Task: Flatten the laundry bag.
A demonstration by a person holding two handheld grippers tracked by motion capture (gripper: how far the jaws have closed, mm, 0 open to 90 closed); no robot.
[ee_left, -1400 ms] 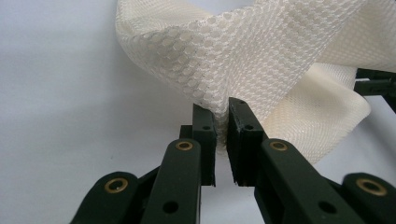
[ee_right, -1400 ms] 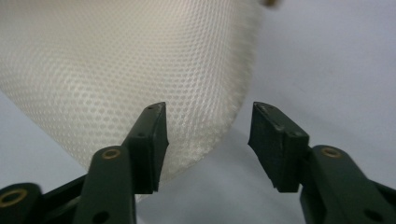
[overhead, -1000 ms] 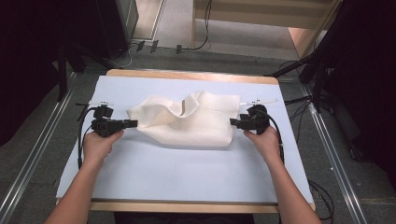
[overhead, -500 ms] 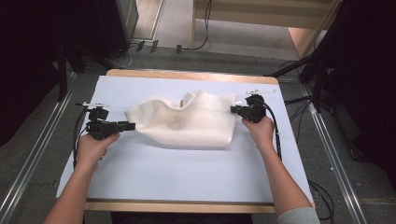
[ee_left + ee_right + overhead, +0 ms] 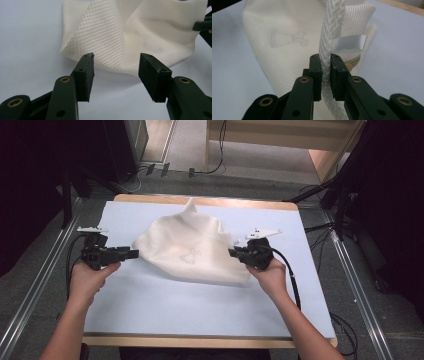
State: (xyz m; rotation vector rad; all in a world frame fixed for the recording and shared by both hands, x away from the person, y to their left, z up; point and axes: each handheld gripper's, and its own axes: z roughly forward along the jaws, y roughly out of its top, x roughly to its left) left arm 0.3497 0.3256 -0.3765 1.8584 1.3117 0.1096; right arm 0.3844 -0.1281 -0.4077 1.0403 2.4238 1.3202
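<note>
A cream mesh bag (image 5: 192,250) lies crumpled on the light blue table top (image 5: 200,310), with one corner poking up at the far side. At the bag's left corner my left gripper (image 5: 134,253) stands open; its jaws (image 5: 116,62) frame the edge of the mesh bag (image 5: 140,32) without touching it. My right gripper (image 5: 232,252) is at the bag's right side. There it (image 5: 325,62) is shut on a white braided cord (image 5: 332,30) that runs up over the bag (image 5: 279,37), next to a grey label (image 5: 348,43).
The table's wooden edge (image 5: 210,341) shows at the front and back. Metal rails (image 5: 357,295) run along both sides on the floor, and cables (image 5: 150,170) lie beyond the far edge. Dark equipment stands at both far corners.
The bag has spread out flatter, and its raised fold has gone toward the far edge. My left gripper has drawn slightly left, off the bag. The right gripper shifted a little left and nearer.
</note>
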